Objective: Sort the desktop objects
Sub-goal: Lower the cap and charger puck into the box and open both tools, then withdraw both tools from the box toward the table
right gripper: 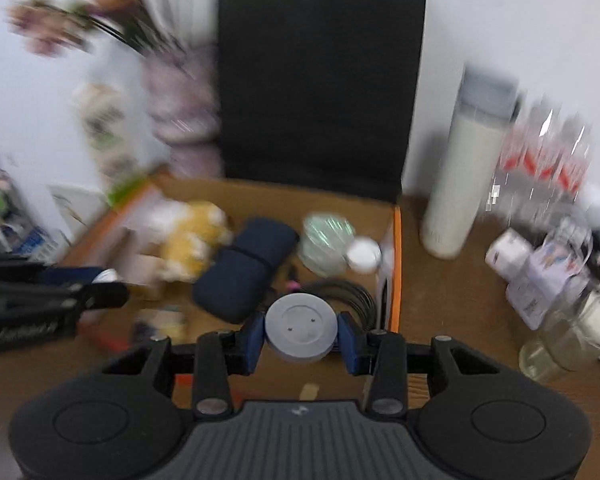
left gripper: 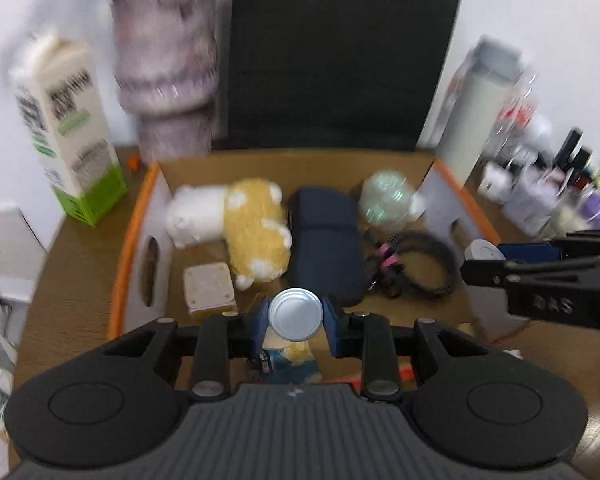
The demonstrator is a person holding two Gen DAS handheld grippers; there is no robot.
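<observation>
**Two tools, each gripping a round-capped item over the box**

Left wrist view: the left tool [left gripper: 296, 322] is clamped on one small container with a round silver lid [left gripper: 296, 319]; its printed body below is mostly hidden. The open cardboard box with orange edges [left gripper: 134, 216] holds one white-and-yellow plush toy [left gripper: 240, 224], one dark navy pouch [left gripper: 326, 248], one coil of black cable [left gripper: 424, 266] and one cream square block [left gripper: 209, 286]. The counter's right edge is a blur of bottles, uncountable.

Right wrist view: the right tool [right gripper: 301, 334] pinches one grey round disc-shaped cap [right gripper: 301, 326]; whatever lies beneath is hidden. One tall white cylinder [right gripper: 462, 184] stands right of the box.
</observation>
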